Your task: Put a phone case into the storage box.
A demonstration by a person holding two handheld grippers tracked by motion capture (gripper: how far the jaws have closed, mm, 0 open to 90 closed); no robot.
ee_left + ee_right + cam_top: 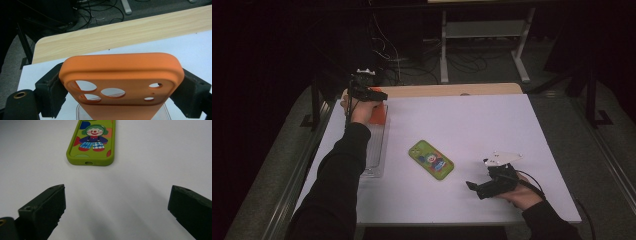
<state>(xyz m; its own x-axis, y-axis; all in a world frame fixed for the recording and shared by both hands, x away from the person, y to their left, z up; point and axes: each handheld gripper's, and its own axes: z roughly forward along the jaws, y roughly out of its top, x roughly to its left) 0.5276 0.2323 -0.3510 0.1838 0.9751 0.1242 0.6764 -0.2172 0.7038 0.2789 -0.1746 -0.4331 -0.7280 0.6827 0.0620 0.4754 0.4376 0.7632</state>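
An orange phone case [120,67] with camera cut-outs stands upright between the jaws of my left gripper [122,96], and both pads press on its sides. In the high view this gripper [379,97] is at the table's far left, with the orange case [378,115] hanging over the far end of a clear plastic tray [374,150]. A green phone case [431,160] printed with a clown lies flat mid-table. My right gripper [473,187] rests low near the front right, open and holding nothing, pointing toward the green case [92,142]. Its jaws [116,205] stand wide apart.
A white sheet [492,125] covers the table, with a strip of bare wood [452,90] along the far edge. Beyond the table the floor is dark, with cables and the legs of a stand [484,45]. The clear tray's rim [78,110] shows just under the orange case.
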